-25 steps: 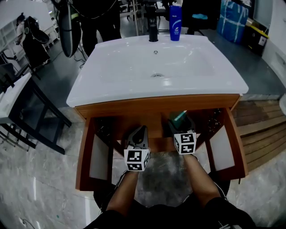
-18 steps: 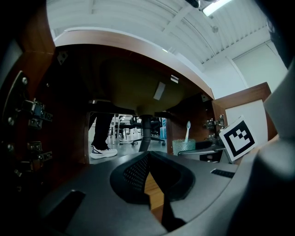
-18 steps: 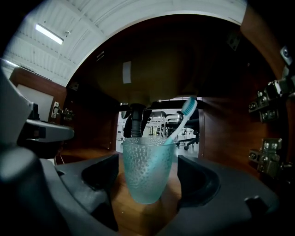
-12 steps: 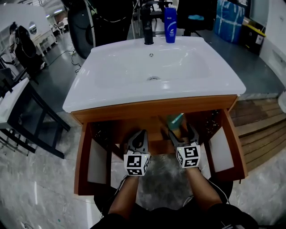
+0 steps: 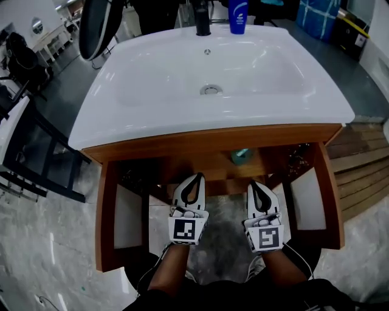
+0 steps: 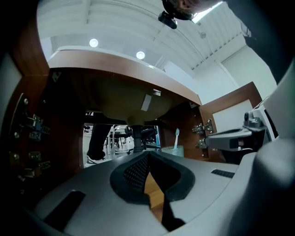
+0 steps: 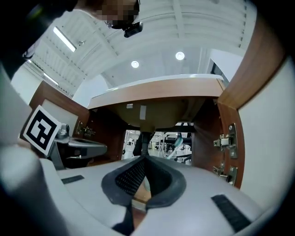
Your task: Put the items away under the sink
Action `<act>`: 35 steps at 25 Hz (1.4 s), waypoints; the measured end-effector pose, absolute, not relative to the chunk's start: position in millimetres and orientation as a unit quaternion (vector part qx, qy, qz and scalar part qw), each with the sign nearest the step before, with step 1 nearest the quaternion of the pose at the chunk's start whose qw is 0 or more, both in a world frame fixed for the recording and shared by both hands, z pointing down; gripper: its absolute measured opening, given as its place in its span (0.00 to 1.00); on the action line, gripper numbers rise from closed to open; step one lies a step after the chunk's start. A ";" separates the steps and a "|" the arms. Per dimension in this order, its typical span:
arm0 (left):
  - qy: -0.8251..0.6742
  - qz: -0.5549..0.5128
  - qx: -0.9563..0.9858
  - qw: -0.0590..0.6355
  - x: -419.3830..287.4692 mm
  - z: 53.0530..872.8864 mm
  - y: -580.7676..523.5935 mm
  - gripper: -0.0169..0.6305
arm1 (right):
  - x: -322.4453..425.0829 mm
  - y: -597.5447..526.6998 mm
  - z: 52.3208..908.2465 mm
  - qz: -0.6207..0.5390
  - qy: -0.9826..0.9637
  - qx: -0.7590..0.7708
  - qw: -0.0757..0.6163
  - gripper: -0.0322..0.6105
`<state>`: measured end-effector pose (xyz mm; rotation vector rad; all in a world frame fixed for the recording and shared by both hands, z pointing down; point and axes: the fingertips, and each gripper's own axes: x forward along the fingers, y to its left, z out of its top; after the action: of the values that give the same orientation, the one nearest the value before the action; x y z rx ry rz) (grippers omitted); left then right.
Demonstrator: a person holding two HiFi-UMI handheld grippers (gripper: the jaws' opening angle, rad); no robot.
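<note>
Clenched and empty at left gripper (image 5: 196, 178); just snapped shut on nothing at right gripper (image 5: 255, 184). Ahead, inside cabinet (image 5: 213, 141) under sink (image 5: 152, 91): one cup (image 5: 241, 156) with one toothbrush (image 6: 177, 135). Two open doors (image 5: 109, 218). One bottle (image 5: 237, 13) on the sink rim.

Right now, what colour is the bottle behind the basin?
The bottle is blue, clearest in the head view.
</note>
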<state>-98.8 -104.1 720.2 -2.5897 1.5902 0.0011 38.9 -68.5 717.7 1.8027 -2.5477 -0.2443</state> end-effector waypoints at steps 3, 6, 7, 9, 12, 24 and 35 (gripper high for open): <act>0.519 0.011 -0.854 0.042 -93.5 722.2 -95.0 0.05 | 38.8 -62.0 715.0 -0.066 -0.817 0.573 0.005 0.08; 0.518 0.008 -0.855 0.026 -91.9 727.7 -88.6 0.05 | 39.3 -60.7 716.0 -0.053 -0.814 0.578 0.010 0.08; 0.521 0.006 -0.853 0.020 -93.4 727.7 -87.1 0.05 | 38.6 -61.0 715.4 -0.048 -0.814 0.579 0.014 0.08; 0.535 -0.004 -0.845 0.019 -100.7 721.7 -82.6 0.05 | 35.8 -61.0 709.3 -0.029 -0.814 0.580 0.017 0.08; 0.547 -0.024 -0.837 0.011 -113.2 695.0 -69.7 0.05 | 28.8 -53.9 681.1 0.009 -0.815 0.578 0.022 0.08; 0.557 -0.092 -0.824 -0.050 -112.9 500.8 -26.7 0.05 | 14.0 -40.5 473.8 0.063 -0.833 0.547 0.056 0.08; 0.541 -0.122 -0.832 0.007 -55.5 324.8 -16.2 0.05 | 53.4 -32.7 327.6 0.077 -0.850 0.517 0.068 0.08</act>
<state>-55.5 -16.2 324.8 -2.6029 1.6918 -0.3823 53.4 -32.7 327.6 1.5571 -2.5595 0.2318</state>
